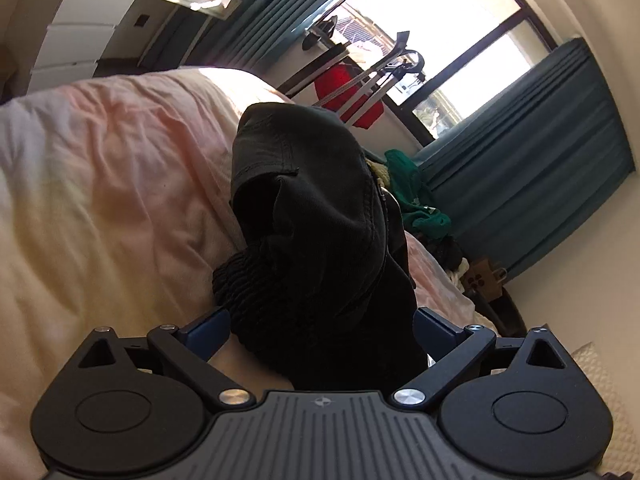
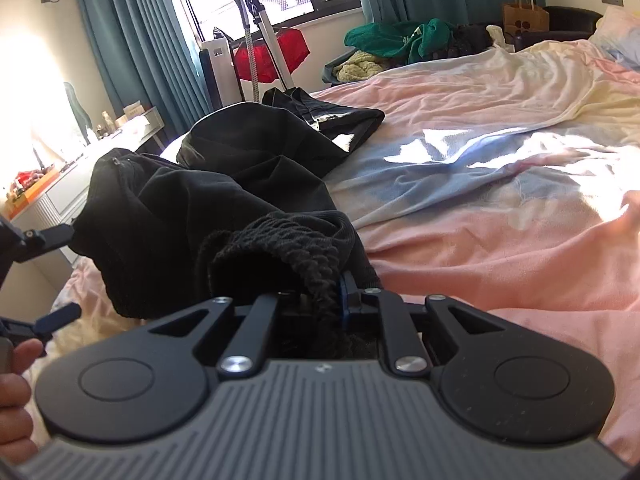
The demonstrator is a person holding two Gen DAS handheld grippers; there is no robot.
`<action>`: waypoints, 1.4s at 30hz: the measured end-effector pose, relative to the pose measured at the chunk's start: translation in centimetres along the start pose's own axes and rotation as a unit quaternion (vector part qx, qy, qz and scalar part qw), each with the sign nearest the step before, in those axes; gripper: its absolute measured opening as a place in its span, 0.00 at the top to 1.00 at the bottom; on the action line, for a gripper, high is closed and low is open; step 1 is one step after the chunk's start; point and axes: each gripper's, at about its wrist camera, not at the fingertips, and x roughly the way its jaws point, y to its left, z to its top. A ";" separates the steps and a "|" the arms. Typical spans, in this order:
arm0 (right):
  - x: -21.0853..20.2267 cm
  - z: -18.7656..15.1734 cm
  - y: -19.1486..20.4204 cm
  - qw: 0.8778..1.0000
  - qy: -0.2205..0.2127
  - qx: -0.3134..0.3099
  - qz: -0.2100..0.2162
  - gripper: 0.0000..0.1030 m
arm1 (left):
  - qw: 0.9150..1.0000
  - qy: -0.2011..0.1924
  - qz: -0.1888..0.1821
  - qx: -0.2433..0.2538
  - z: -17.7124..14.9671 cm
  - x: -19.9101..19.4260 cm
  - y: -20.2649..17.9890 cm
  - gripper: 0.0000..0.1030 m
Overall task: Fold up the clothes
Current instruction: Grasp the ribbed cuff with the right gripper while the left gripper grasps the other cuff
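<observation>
A black garment (image 1: 312,208) with a ribbed knit band lies bunched on the pink bed sheet (image 1: 120,168). In the left wrist view my left gripper (image 1: 320,320) stands wide open, its blue fingers on either side of the cloth. In the right wrist view my right gripper (image 2: 320,292) is shut on the garment's ribbed band (image 2: 280,248), and the rest of the black garment (image 2: 180,208) trails to the left. The left gripper's open fingers (image 2: 52,236) show at the left edge, beside the cloth. A second dark garment (image 2: 304,120) lies farther back on the bed.
The bed sheet (image 2: 500,208) spreads wide to the right. A pile of green and yellow clothes (image 2: 396,40) sits beyond the bed's far edge. A red item and a metal stand (image 2: 264,40) are by the window. A white dresser (image 2: 48,188) stands at left.
</observation>
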 end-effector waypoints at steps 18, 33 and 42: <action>0.1 0.8 -0.7 0.999 -0.037 0.026 -0.021 0.85 | 0.986 -0.015 -0.074 -0.149 -0.2 4.8 4.5 0.14; 0.0 -2.6 0.5 0.997 0.030 -0.037 -0.064 0.52 | 0.968 -0.093 -0.112 -0.205 2.7 2.2 5.5 0.25; -1.1 -4.3 1.6 0.997 -0.017 -0.052 -0.060 0.75 | 0.965 -0.098 -0.069 -0.231 3.4 4.0 7.9 0.63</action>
